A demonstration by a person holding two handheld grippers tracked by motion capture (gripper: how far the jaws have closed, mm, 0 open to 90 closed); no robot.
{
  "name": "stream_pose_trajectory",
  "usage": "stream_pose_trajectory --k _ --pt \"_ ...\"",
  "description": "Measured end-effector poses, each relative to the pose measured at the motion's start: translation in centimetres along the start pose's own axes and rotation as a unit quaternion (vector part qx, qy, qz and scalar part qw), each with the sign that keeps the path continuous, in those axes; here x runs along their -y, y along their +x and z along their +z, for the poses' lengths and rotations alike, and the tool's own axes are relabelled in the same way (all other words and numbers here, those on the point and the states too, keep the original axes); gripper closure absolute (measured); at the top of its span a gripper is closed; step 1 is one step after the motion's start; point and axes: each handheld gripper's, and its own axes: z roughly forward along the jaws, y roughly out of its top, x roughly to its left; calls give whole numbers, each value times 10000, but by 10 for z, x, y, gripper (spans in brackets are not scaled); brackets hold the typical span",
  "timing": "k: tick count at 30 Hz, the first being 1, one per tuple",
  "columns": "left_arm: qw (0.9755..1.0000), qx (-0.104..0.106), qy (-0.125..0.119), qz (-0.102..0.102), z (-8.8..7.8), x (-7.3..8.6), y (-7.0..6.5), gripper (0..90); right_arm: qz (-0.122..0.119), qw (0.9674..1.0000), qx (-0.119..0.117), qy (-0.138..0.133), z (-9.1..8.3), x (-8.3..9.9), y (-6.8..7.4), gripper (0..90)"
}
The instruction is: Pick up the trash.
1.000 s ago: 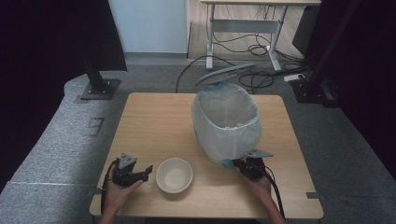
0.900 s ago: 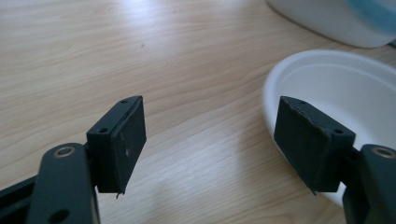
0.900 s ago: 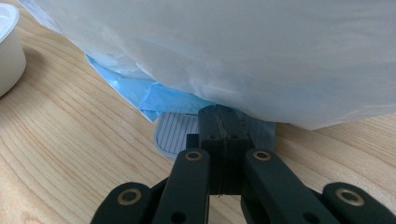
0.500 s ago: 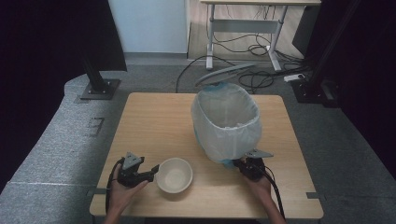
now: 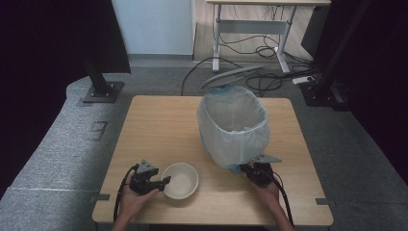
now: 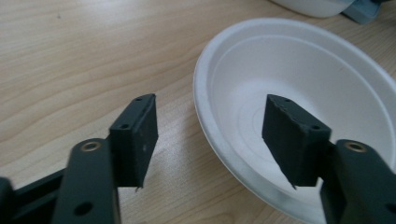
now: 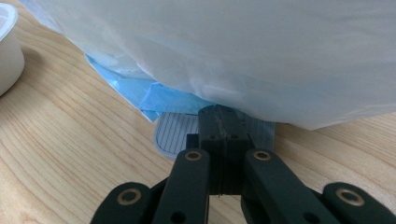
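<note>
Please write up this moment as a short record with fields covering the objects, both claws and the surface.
surface: wooden table
bowl: white foam bowl, empty, upright near the front edge
bin: pedal bin lined with a white bag, lid up, right of the bowl
left claw: left claw open, jaws straddling the bowl's near rim, one jaw outside and one inside
right claw: right claw shut, tips over the bin's ribbed grey pedal; whether it presses the pedal cannot be told
bowl to bin: apart
</note>
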Motion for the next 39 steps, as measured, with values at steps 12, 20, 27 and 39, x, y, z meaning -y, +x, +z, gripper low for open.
stream_pose_trajectory --k 12,20,27,39 --pt "9989 347 312 -83 7 1 1 739 -17 10000 4 0 0 0 0 890" --pt "9972 618 19 -412 0 2 10 804 -13 10000 8 2 0 0 0 890" --pt "9933 663 -569 -750 -18 2 22 828 -11 10000 -7 5 0 0 0 890" --pt "9812 928 -1212 -1180 -41 7 42 835 -13 10000 -7 7 0 0 0 890"
